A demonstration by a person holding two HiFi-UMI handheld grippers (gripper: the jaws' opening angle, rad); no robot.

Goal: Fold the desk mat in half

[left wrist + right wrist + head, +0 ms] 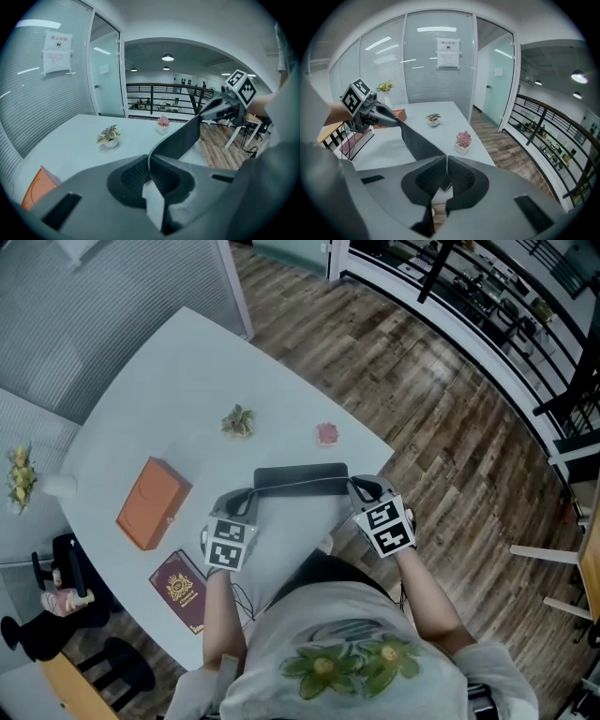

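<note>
The desk mat (300,477) is dark on one face and pale on the other, and hangs lifted over the near part of the white table (169,390). My left gripper (251,499) is shut on the mat's left corner and my right gripper (360,489) on its right corner. The held edge stretches taut between them. In the left gripper view the jaws (149,164) pinch the thin mat (180,138), which runs off to the right gripper (220,107). The right gripper view shows its jaws (446,171) clamped on the mat (419,140), with the left gripper (377,112) at the far end.
An orange box (153,502) and a maroon passport booklet (180,590) lie left of the mat. A small potted plant (238,422) and a pink succulent (326,434) stand beyond it. The table's right edge drops to wood floor (450,427).
</note>
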